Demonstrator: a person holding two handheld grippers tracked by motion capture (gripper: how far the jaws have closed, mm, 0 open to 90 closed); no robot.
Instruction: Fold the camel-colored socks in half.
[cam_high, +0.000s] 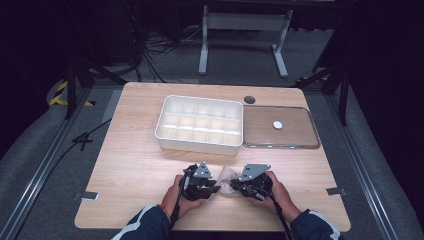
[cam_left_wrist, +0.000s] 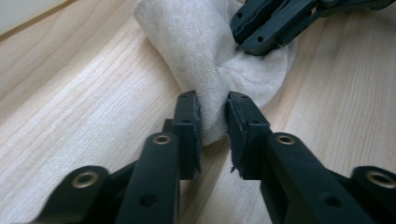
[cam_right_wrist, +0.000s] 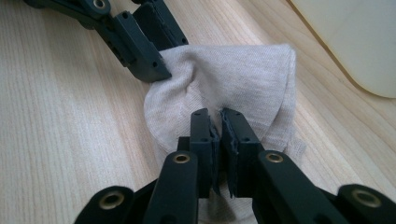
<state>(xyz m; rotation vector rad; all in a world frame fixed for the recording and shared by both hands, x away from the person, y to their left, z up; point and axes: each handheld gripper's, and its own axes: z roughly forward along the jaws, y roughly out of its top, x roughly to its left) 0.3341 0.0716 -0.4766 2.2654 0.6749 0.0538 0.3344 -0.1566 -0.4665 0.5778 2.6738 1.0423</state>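
Cloth: small pale knitted piece, bunched, lying on the wooden table near its front edge, between the two grippers; well short of the white compartment tray.
Left gripper: held low over the table at the cloth's left side, jaws pointing inward toward the right gripper. In the left gripper view its pads press on a gathered fold of the cloth from both sides; the fold fills the gap.
Right gripper: held low at the cloth's right side, jaws pointing inward toward the left gripper. In the right gripper view its pads stand nearly together, pinching a thin ridge of the cloth.
Left hand: wrapped around the gripper body, forearm entering from the bottom edge, dark sleeve with a light stripe.
Right hand: wrapped around its gripper body, forearm angled in from the lower right.
Spacing: the two sets of jaws lie close together, only the cloth between them.
Clear lid: flat on the table, just right of the tray.
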